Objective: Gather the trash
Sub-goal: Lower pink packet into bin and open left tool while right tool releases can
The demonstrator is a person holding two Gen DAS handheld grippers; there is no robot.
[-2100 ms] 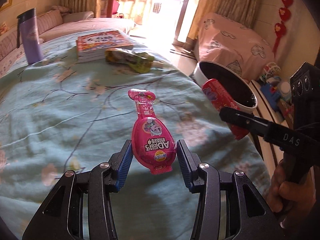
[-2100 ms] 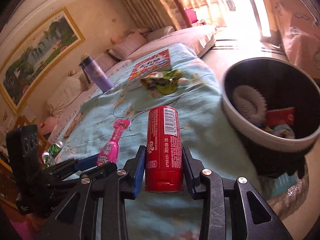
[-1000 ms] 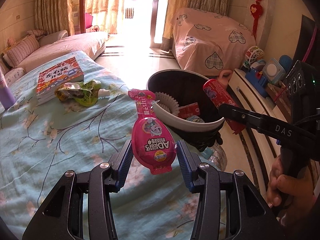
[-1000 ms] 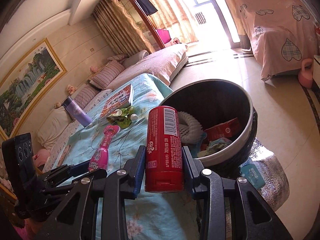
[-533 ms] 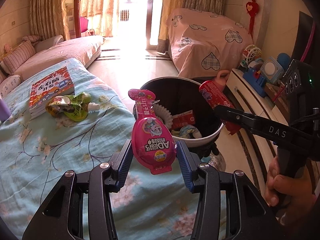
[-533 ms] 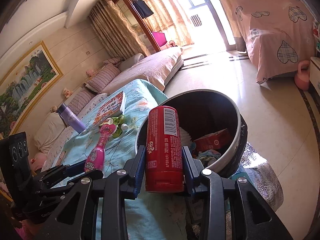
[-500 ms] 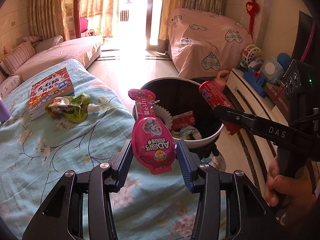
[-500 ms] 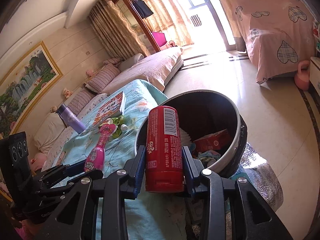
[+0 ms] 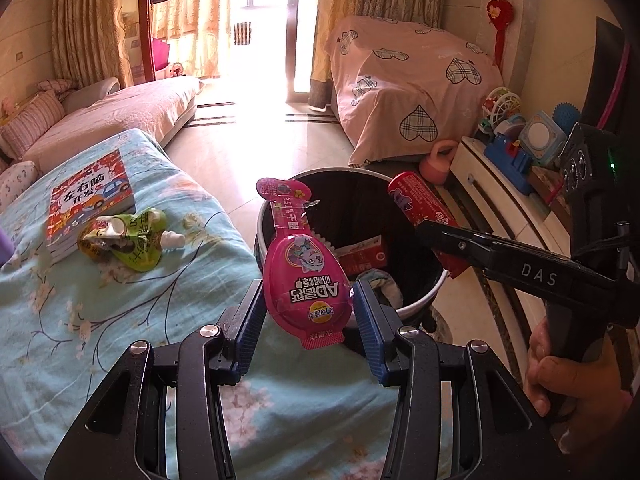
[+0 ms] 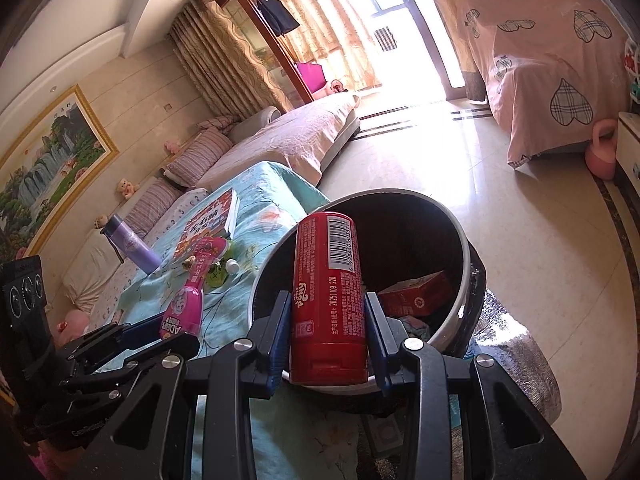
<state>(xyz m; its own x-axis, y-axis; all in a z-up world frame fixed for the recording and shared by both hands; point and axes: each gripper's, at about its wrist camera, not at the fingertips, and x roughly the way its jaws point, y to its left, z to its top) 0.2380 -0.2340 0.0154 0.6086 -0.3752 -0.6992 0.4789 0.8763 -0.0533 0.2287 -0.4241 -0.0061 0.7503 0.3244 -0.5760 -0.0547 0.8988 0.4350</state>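
My left gripper (image 9: 308, 316) is shut on a pink egg-shaped candy pack (image 9: 304, 272), held up at the near rim of the black trash bin (image 9: 416, 306). My right gripper (image 10: 328, 340) is shut on a red cylindrical can (image 10: 328, 300), held upright over the bin's (image 10: 460, 312) near rim. The can also shows in the left wrist view (image 9: 424, 212), over the bin's right side. The bin holds a red box (image 10: 416, 294) and other scraps. A green drink pouch (image 9: 128, 242) lies on the teal bed cover (image 9: 100, 320).
A children's book (image 9: 90, 200) lies beside the pouch. A purple bottle (image 10: 132, 246) stands further back on the bed. A low white cabinet with toys (image 9: 516, 152) stands right of the bin. A pink-covered piece of furniture (image 9: 412, 88) and open tiled floor (image 10: 532, 216) lie beyond.
Both grippers have swung from over the bed towards the bin, carrying the candy pack and the can. The bin is now close and directly under them.
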